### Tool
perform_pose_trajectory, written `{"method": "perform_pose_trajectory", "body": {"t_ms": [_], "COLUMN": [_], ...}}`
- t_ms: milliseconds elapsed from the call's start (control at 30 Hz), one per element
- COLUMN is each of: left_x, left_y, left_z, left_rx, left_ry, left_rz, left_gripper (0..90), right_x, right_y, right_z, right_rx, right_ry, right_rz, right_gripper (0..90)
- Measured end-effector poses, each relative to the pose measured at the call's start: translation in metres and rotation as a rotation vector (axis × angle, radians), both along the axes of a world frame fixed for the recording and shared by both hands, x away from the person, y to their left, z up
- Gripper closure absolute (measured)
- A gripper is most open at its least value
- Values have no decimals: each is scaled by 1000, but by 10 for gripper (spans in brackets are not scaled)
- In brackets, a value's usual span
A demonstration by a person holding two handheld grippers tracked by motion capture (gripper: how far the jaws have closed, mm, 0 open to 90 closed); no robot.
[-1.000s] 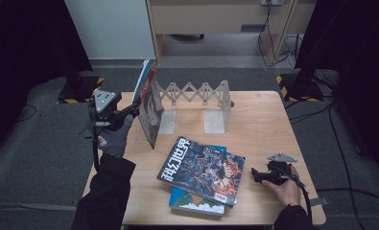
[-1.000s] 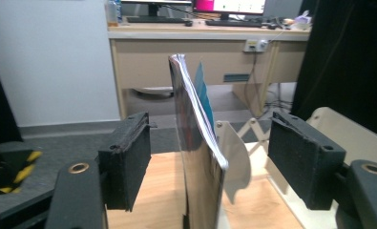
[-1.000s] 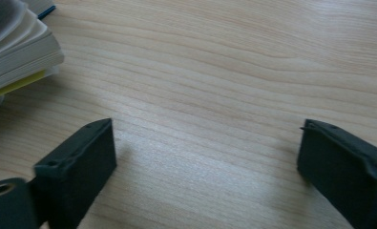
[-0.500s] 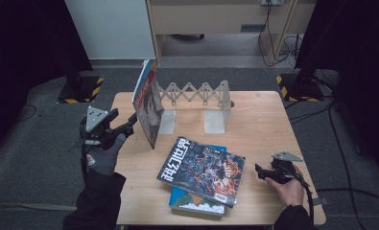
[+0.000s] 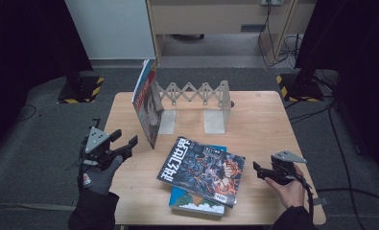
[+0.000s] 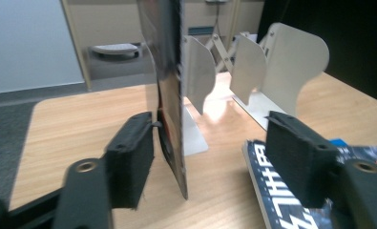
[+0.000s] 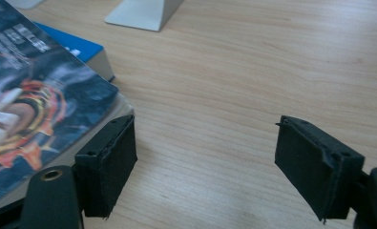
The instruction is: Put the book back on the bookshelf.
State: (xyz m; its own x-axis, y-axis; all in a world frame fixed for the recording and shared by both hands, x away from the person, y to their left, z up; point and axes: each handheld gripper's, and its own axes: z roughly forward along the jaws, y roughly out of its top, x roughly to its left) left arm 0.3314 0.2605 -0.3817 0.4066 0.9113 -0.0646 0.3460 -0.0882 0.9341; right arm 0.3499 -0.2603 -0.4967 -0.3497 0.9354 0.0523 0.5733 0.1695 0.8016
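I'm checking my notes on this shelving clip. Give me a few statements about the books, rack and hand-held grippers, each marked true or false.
1. One book stands upright against the expandable rack. True.
2. The left hand-held gripper is clamped on that book. False: its jaws are open, clear of the book.
3. A dark-cover magazine lies on top of a blue book. True.
4. The right hand-held gripper holds the magazine. False: it is open, beside the magazine's edge.
5. Three books stand in the rack. False: only one stands there.
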Motion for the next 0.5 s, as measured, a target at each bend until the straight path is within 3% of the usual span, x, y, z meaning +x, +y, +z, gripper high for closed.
{"method": "perform_pose_trajectory", "body": {"t_ms": [67, 200, 300, 500], "left_x": [-2, -6, -6, -8], "left_y": [-2, -6, -10, -22], "left_z": [-9, -27, -38, -56], "left_rx": [-6, -11, -11, -10], "left_ry": [44, 69, 132, 147], "left_rz": [-15, -43, -60, -107], "left_gripper": [363, 365, 372, 360], "right_x": [-1, -3, -5, -7], "right_y": [2, 8, 12, 19], "right_z": [3, 7, 10, 14], "right_rx": [5, 17, 31, 56], "right_ry": [-11, -21, -27, -36], "right_rz": [10, 26, 31, 54], "right_gripper": [222, 225, 227, 239]}}
